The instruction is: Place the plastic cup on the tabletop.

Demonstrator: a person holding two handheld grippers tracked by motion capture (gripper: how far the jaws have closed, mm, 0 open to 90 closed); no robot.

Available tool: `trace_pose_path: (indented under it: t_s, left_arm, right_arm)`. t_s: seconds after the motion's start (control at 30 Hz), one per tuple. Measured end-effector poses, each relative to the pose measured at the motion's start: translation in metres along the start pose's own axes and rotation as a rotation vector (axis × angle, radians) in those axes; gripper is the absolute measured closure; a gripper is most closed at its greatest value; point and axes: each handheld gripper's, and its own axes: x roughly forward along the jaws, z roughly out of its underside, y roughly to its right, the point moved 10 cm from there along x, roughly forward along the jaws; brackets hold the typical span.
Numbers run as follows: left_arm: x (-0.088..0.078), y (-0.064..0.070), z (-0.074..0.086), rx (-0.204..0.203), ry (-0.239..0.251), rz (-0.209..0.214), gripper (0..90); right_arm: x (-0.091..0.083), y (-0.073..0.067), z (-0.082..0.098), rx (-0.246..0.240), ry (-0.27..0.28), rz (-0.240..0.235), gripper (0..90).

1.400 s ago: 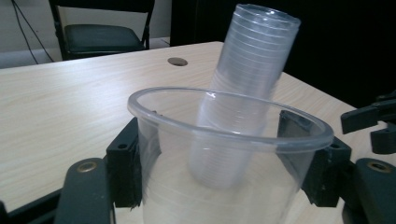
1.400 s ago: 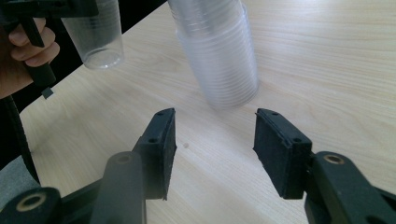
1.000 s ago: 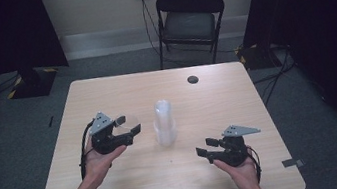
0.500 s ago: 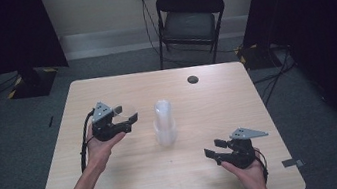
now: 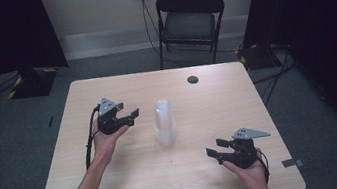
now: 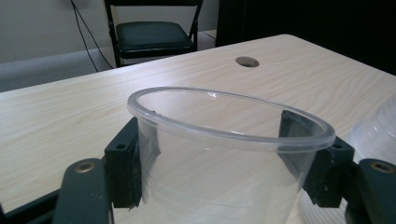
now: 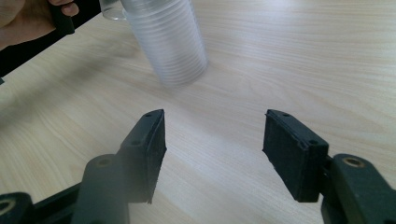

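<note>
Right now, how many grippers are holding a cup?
1. The left gripper holds a clear cup between its jaws; the right gripper is open over the table, holding nothing.

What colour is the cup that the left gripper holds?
The cup is clear, colourless plastic; the left gripper view shows it best.

Clear cup (image 6: 219,154) bottom cut off; cup stack (image 7: 163,39) blurred.

A light wooden table (image 5: 119,182), with a round cable hole (image 5: 193,79) near its far edge, carries a stack of clear plastic cups (image 5: 164,123) at its centre.
</note>
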Motion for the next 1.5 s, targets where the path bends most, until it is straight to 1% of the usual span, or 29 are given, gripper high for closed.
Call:
trace_pose_path:
  t_s: [0.07, 0.13, 0.27, 0.33, 0.37, 0.4, 0.43, 0.53, 0.63, 0.67, 0.7, 0.77, 0.8, 0.83, 0.93, 1.0, 1.03, 1.1, 1.17, 1.2, 1.3, 1.33, 1.43, 1.47, 1.5]
  left_arm:
    - [0.003, -0.001, 0.001, -0.003, 0.000, 0.002, 29.0]
    - [0.007, 0.000, 0.004, 0.004, -0.015, 0.004, 28.8]
    - [0.012, 0.003, 0.006, 0.013, -0.018, 0.007, 28.5]
    - [0.015, 0.004, 0.010, 0.015, -0.036, 0.012, 28.4]
    - [0.016, 0.003, 0.012, 0.026, -0.045, 0.010, 28.2]
    - [0.017, 0.003, 0.012, 0.014, -0.045, 0.011, 28.0]
    - [0.017, 0.003, 0.014, 0.012, -0.051, 0.011, 27.8]
    - [0.019, 0.003, 0.015, 0.016, -0.056, 0.009, 27.5]
    - [0.020, 0.001, 0.017, 0.010, -0.060, 0.006, 26.6]
    - [0.019, -0.001, 0.018, 0.012, -0.067, 0.001, 26.5]
    - [0.020, -0.002, 0.018, -0.001, -0.068, 0.000, 26.4]
    - [0.019, -0.002, 0.019, -0.001, -0.071, 0.002, 25.4]
    - [0.019, -0.002, 0.020, 0.010, -0.077, -0.006, 26.1]
    - [0.018, -0.003, 0.020, 0.006, -0.078, -0.009, 26.3]
    - [0.018, -0.005, 0.020, 0.010, -0.063, -0.021, 26.4]
    - [0.018, -0.007, 0.025, 0.009, -0.078, -0.030, 27.0]
    - [0.018, -0.009, 0.027, 0.014, -0.084, -0.036, 26.8]
    - [0.017, -0.011, 0.030, 0.010, -0.090, -0.038, 26.5]
    - [0.016, -0.012, 0.031, 0.008, -0.092, -0.038, 26.1]
    - [0.016, -0.012, 0.031, -0.006, -0.090, -0.036, 25.8]
    - [0.014, -0.012, 0.032, 0.007, -0.101, -0.034, 24.2]
    - [0.014, -0.012, 0.034, -0.008, -0.102, -0.031, 22.9]
    - [0.013, -0.011, 0.037, -0.004, -0.110, -0.026, 21.0]
    - [0.013, -0.010, 0.038, 0.001, -0.120, -0.020, 19.6]
    - [0.014, -0.009, 0.039, -0.004, -0.121, -0.018, 18.6]
  right_arm:
    - [0.000, 0.001, 0.000, -0.002, 0.002, 0.005, 39.3]
    - [-0.001, 0.002, 0.000, -0.002, 0.006, 0.007, 39.2]
    - [-0.002, 0.002, 0.000, -0.002, 0.006, 0.015, 39.3]
    - [-0.003, 0.000, 0.000, -0.004, 0.012, 0.017, 39.3]
    - [-0.004, 0.000, 0.000, -0.005, 0.012, 0.019, 39.3]
    - [-0.005, -0.001, 0.000, -0.006, 0.014, 0.018, 39.3]
    - [-0.005, -0.001, 0.000, -0.006, 0.015, 0.019, 39.3]
    - [-0.006, -0.001, 0.001, -0.003, 0.020, 0.021, 39.3]
    - [-0.006, 0.000, 0.001, 0.000, 0.017, 0.020, 39.3]
    - [-0.006, 0.000, 0.001, 0.000, 0.017, 0.020, 39.3]
    - [-0.006, 0.000, 0.001, 0.001, 0.017, 0.018, 39.3]
    - [-0.005, -0.001, 0.000, -0.002, 0.018, 0.012, 39.3]
    - [-0.005, -0.002, 0.000, -0.003, 0.019, 0.012, 39.4]
    - [-0.005, -0.002, 0.000, -0.006, 0.018, 0.010, 39.3]
    - [-0.005, -0.003, -0.001, -0.009, 0.020, 0.009, 39.3]
    - [-0.005, -0.004, -0.001, -0.006, 0.019, 0.006, 39.4]
    - [-0.005, -0.004, -0.001, -0.008, 0.020, 0.006, 39.3]
    - [-0.006, -0.004, -0.002, -0.012, 0.023, 0.006, 39.4]
    - [-0.006, -0.004, -0.002, -0.013, 0.026, 0.005, 39.4]
    - [-0.007, -0.004, -0.002, -0.012, 0.026, 0.006, 39.4]
    - [-0.007, -0.004, -0.002, -0.004, 0.024, 0.002, 40.1]
    - [-0.006, -0.004, -0.002, -0.004, 0.021, 0.000, 40.1]
    - [-0.006, -0.004, -0.002, -0.004, 0.022, -0.002, 40.1]
    - [-0.006, -0.004, -0.002, -0.003, 0.021, -0.003, 40.1]
    - [-0.006, -0.004, -0.002, -0.003, 0.021, -0.003, 40.1]
